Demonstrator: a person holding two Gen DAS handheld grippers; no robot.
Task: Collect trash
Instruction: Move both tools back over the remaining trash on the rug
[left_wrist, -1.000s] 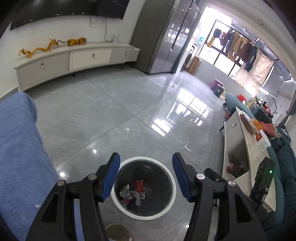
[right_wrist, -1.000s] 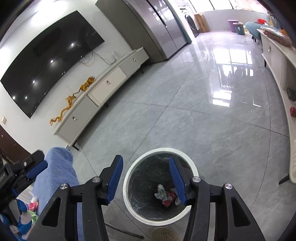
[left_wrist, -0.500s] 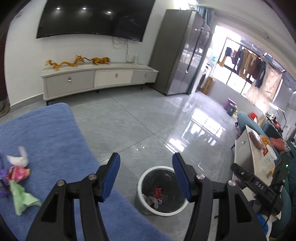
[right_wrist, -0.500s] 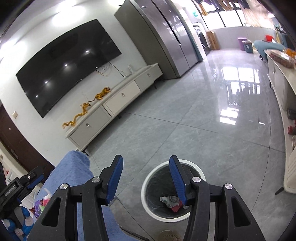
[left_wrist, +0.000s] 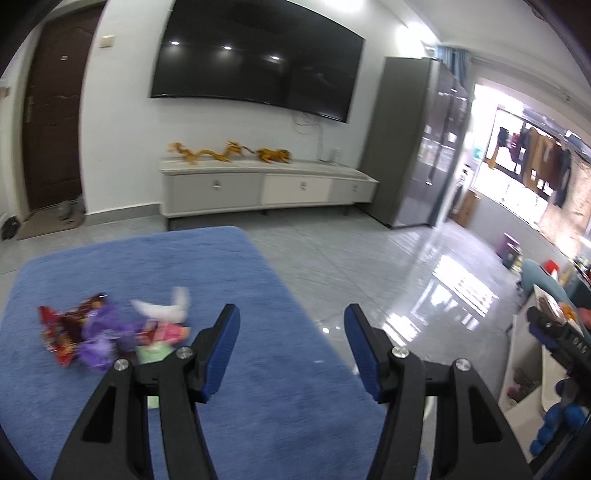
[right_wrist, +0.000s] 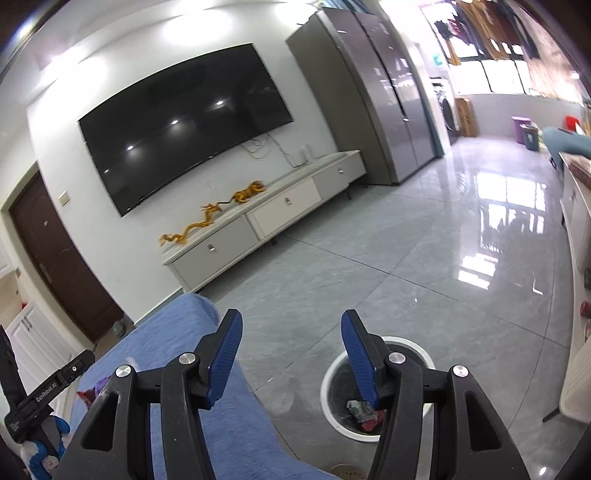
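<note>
**A:** What has shifted since the earlier frame?

**B:** Both views have swung up and away from the bin. A second ago each camera looked straight down into the trash bin (right_wrist: 376, 391); the left wrist view has left it behind and faces the blue cloth surface (left_wrist: 229, 280), while in the right wrist view the bin sits low, partly behind the right finger.

**A:** State of the left gripper (left_wrist: 291, 350)?

**B:** Released. Its blue pads (left_wrist: 221, 354) stand wide apart with nothing between them; it hovers over the cloth, with the litter lying to its left.

**A:** And the right gripper (right_wrist: 291, 354)?

**B:** Its jaws are opening, and nothing is between them. It hangs over the edge of the cloth and the grey tile floor (right_wrist: 424, 266).

**A:** Where is the trash?

**B:** Two places. A loose pile of wrappers (left_wrist: 110, 332) lies on the cloth: a red packet, purple crumpled pieces, a white scrap, something pink and a pale green piece, all blurred. A few pieces, grey and red (right_wrist: 364, 415), already lie at the bottom of the white-rimmed bin, which stands on the floor just beside the cloth.

**A:** Background?

**B:** A wall-mounted television (left_wrist: 255, 59), a low white cabinet (left_wrist: 266, 184) carrying golden dragon figures (left_wrist: 229, 153), a dark door (left_wrist: 51, 110) and a tall grey cupboard (left_wrist: 413, 147). The other hand-held device shows at the edge of each view.
</note>
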